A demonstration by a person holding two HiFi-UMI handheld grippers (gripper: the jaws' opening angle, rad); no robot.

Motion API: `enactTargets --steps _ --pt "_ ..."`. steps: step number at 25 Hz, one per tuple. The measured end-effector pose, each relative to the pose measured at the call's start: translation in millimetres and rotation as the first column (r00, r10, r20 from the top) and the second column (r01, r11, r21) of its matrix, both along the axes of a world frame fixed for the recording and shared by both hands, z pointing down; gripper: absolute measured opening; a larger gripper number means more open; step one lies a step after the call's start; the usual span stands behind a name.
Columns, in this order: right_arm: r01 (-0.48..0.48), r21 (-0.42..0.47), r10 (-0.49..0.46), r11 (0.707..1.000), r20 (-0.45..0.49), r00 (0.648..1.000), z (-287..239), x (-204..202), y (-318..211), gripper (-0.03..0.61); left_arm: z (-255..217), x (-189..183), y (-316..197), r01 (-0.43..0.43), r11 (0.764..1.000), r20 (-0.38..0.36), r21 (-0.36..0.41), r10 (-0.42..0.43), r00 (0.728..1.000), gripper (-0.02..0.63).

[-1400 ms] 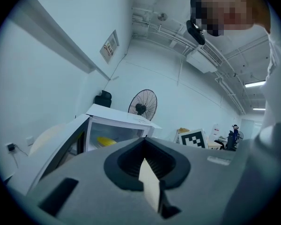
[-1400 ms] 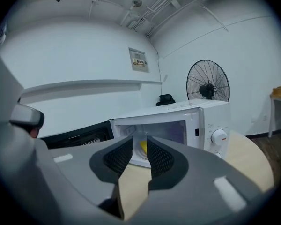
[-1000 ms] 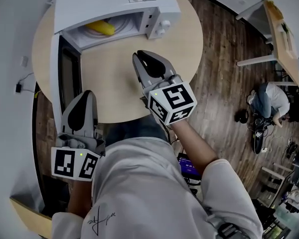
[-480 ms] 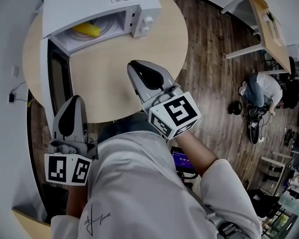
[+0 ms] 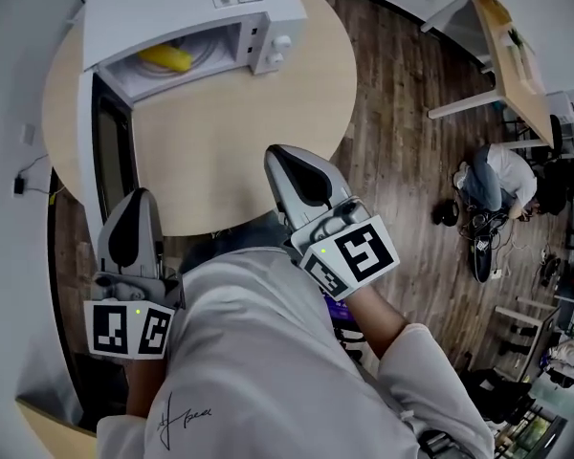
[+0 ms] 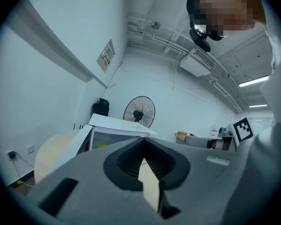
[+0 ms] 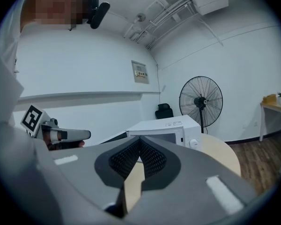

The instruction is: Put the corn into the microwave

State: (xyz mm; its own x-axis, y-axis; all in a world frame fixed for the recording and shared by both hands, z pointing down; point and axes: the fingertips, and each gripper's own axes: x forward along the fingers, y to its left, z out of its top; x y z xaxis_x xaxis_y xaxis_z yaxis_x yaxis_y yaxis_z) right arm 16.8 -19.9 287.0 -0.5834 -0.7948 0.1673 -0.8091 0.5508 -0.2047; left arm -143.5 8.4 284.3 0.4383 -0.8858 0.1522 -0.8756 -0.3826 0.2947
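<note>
Round table (image 5: 230, 132) bearing open microwave (image 5: 172, 8), corn (image 5: 167, 58) inside, plank floor (image 5: 402, 161) beyond, left gripper (image 5: 139, 197) and right gripper (image 5: 285, 156) closed, empty, right now farther from microwave.

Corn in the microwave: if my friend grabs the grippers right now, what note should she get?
Left gripper: fingers shut, empty, close to the open door.
Right gripper: fingers just closed, empty, above the table.
Corn lies inside the microwave, whose door stands wide open.
Done: the corn is in.
Left: probably just shutting the door.
</note>
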Motion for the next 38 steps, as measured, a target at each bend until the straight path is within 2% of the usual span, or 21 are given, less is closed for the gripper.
enactTargets --steps 4,17,28,35,38 --pt "-0.011 -0.018 0.011 1.0 0.0 1.0 2 5 9 0.011 8 -13 -2 0.039 0.999 0.04 -0.011 -0.038 0.998 -0.009" --pt "-0.038 -0.042 0.037 0.998 -0.027 0.999 -3 33 8 0.011 15 -22 -3 0.111 0.993 0.055 -0.033 -0.109 0.993 -0.008" --pt "-0.018 -0.049 0.017 0.999 -0.027 0.999 -5 31 4 0.011 11 -13 0 0.096 0.994 0.076 -0.044 -0.092 0.993 -0.009" --pt "-0.002 -0.056 0.0 0.998 -0.032 1.0 -3 27 10 0.011 12 -16 2 0.099 0.994 0.062 -0.053 -0.096 0.993 -0.009" --pt "0.008 -0.047 -0.011 0.999 -0.067 0.998 -4 24 10 0.011 11 -17 2 0.095 0.994 0.056 -0.055 -0.092 0.994 -0.009"
